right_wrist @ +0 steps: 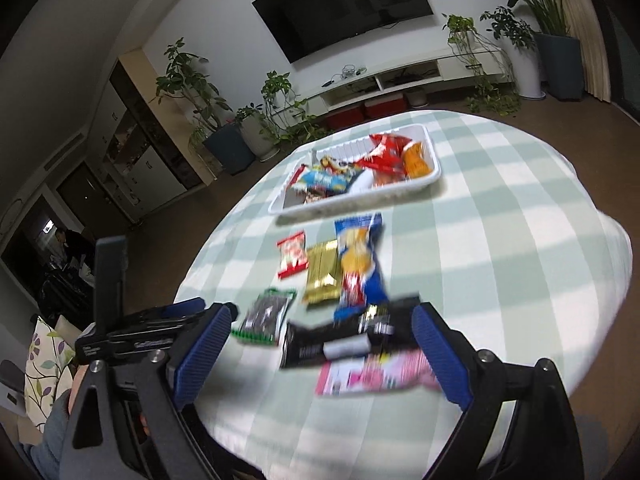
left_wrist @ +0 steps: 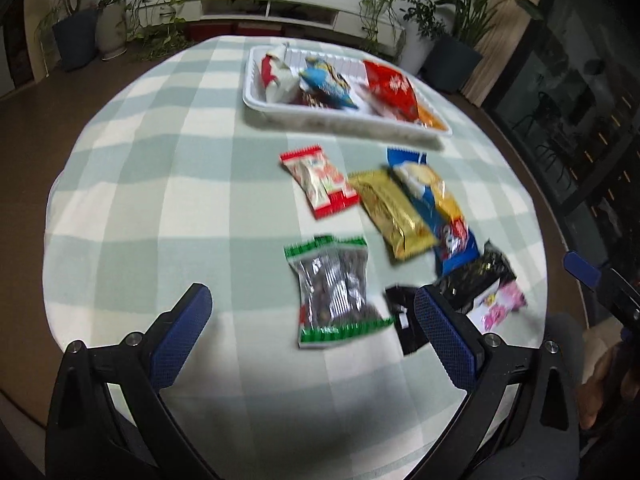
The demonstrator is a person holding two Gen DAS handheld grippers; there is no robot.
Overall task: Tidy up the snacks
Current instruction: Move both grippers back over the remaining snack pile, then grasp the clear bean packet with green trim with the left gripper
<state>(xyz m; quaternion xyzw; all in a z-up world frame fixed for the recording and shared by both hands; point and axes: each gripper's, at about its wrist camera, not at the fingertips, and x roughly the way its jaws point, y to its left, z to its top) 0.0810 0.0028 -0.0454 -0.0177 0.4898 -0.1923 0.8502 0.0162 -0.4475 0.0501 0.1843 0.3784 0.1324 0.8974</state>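
A white tray point(left_wrist: 344, 118) point(right_wrist: 352, 205) holding several snack bags stands at the far side of the round table. Loose on the cloth in front of it lie a red-white packet point(left_wrist: 320, 184) point(right_wrist: 293, 255), a gold packet point(left_wrist: 394, 214) point(right_wrist: 322, 274), a blue-yellow bag point(left_wrist: 436, 204) point(right_wrist: 360, 264), a green-edged packet point(left_wrist: 336, 288) point(right_wrist: 266, 316), a black packet point(left_wrist: 478, 276) point(right_wrist: 344, 340) and a pink packet point(left_wrist: 502, 306) point(right_wrist: 372, 376). My left gripper point(left_wrist: 312, 296) hovers open over the green-edged packet without touching it. My right gripper point(right_wrist: 323, 314) hovers open above the black and pink packets, nothing gripped.
A green-and-white checked cloth point(left_wrist: 168, 200) covers the table, whose edge drops to a brown floor. Potted plants point(right_wrist: 200, 92), a low white TV shelf point(right_wrist: 400, 80) and a wall screen stand beyond. A person point(right_wrist: 66, 240) is far off at the left.
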